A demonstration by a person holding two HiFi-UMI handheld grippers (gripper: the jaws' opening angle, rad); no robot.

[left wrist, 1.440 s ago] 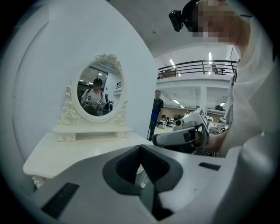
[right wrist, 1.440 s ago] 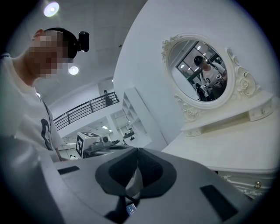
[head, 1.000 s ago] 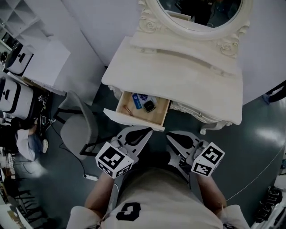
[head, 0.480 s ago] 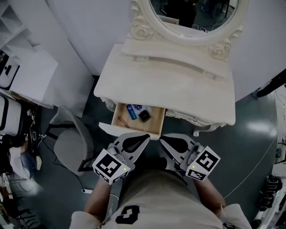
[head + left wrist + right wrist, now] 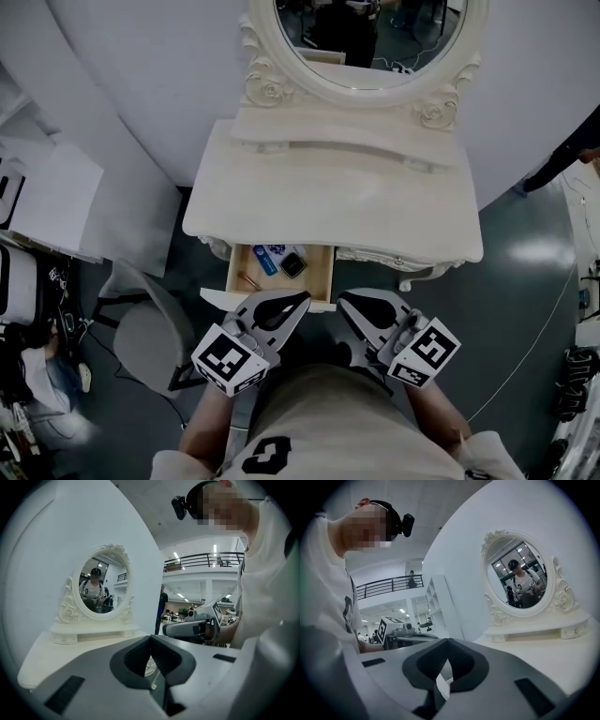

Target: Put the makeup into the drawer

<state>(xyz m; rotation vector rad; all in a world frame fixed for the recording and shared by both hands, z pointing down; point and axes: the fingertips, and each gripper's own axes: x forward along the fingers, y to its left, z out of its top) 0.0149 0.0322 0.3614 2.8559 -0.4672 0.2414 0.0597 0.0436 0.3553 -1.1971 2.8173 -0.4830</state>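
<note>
Head view shows the drawer [image 5: 315, 278] open under the table [image 5: 337, 197], holding the makeup: a blue tube [image 5: 265, 258], a dark compact [image 5: 293, 265] and a thin stick [image 5: 248, 279]. The left gripper [image 5: 302, 300] and right gripper [image 5: 343, 302] are closed and empty, just before the drawer's front. A lopsided push would likely skew and jam it.
</note>
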